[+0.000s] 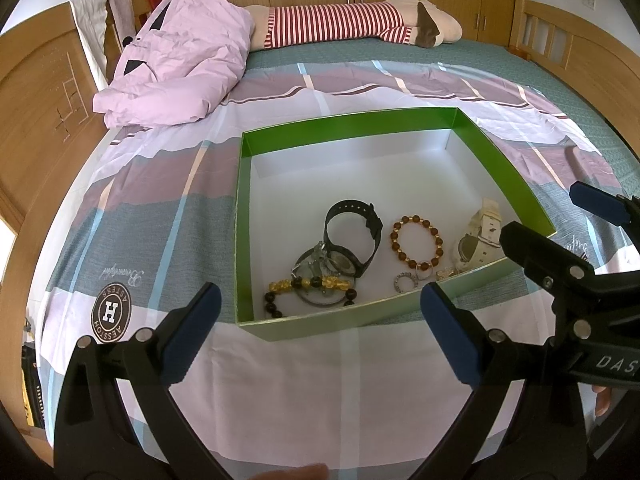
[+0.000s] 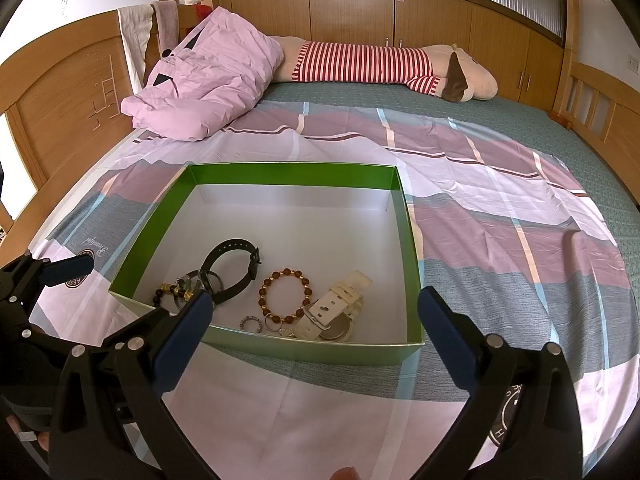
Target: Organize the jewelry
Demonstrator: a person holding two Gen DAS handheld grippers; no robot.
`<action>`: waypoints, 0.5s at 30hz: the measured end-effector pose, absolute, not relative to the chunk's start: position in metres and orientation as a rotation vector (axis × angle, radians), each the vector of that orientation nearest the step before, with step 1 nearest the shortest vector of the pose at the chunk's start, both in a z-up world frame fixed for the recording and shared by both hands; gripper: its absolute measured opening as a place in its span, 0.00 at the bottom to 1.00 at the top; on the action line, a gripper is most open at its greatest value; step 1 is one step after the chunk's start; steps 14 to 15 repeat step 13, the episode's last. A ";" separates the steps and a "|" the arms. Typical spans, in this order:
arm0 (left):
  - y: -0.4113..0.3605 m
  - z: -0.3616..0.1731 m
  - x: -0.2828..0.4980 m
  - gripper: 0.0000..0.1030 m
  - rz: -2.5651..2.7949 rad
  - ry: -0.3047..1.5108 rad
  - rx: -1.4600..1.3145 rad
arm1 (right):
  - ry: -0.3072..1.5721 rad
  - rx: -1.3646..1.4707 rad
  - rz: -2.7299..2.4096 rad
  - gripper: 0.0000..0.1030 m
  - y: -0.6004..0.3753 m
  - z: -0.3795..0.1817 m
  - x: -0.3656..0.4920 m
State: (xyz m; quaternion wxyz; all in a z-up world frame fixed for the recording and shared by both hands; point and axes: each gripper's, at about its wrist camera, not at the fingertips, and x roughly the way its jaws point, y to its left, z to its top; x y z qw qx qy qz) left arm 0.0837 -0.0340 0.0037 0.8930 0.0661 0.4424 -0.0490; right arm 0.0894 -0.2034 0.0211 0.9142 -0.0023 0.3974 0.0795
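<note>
A wooden headboard [image 2: 60, 92] is seen at the far left, with a crumpled pink quilt [image 2: 208, 88] heaped on the bed beside it. The left gripper [image 1: 320, 308] is held just short of the near wall of a green box [image 1: 400, 120]; its jaws are spread wide and nothing is held between them. The box is set on a plaid bedsheet [image 2: 500, 208], and the jewelry is gathered in the near half of its white floor.

Across the box in the left wrist view, from nine o'clock to three o'clock, a black-and-gold bead bracelet [image 1: 304, 283] is laid against a silver bangle [image 1: 316, 264], and a black watch [image 1: 352, 236] is propped on both. At the middle a brown bead bracelet [image 1: 416, 240] is seen, with a small silver ring [image 1: 405, 283] at its six o'clock near the front wall. A white watch [image 1: 478, 236] is lodged toward the three o'clock wall.

The right gripper [image 2: 314, 312] is held at the box's near right corner, its jaws likewise released and empty. At twelve o'clock a striped plush toy [image 2: 380, 66] is laid along the wooden cabinets [image 2: 352, 12].
</note>
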 end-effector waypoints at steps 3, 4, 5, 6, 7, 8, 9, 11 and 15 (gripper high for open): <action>-0.034 0.003 0.083 0.98 -0.102 0.917 0.137 | 0.819 -0.004 0.164 0.99 -0.203 0.021 0.089; -0.034 0.003 0.084 0.98 -0.103 0.918 0.138 | 0.819 -0.004 0.164 0.99 -0.203 0.021 0.089; -0.034 0.002 0.083 0.98 -0.104 0.920 0.138 | 0.818 -0.005 0.164 0.99 -0.203 0.021 0.089; -0.034 0.003 0.083 0.98 -0.104 0.920 0.136 | 0.818 -0.005 0.164 0.99 -0.203 0.021 0.089; -0.034 0.003 0.083 0.98 -0.108 0.922 0.133 | 0.818 -0.006 0.163 0.99 -0.203 0.021 0.089; -0.034 0.003 0.082 0.98 -0.113 0.924 0.131 | 0.818 -0.005 0.162 0.99 -0.203 0.021 0.089; -0.031 0.005 0.079 0.98 -0.108 0.923 0.131 | 0.818 -0.004 0.163 0.99 -0.203 0.021 0.089; -0.025 0.011 0.075 0.98 -0.097 0.907 0.124 | 0.808 0.016 0.169 0.99 -0.206 0.023 0.089; -0.010 0.018 0.064 0.98 -0.082 0.881 0.112 | 0.764 0.037 0.151 0.99 -0.218 0.031 0.085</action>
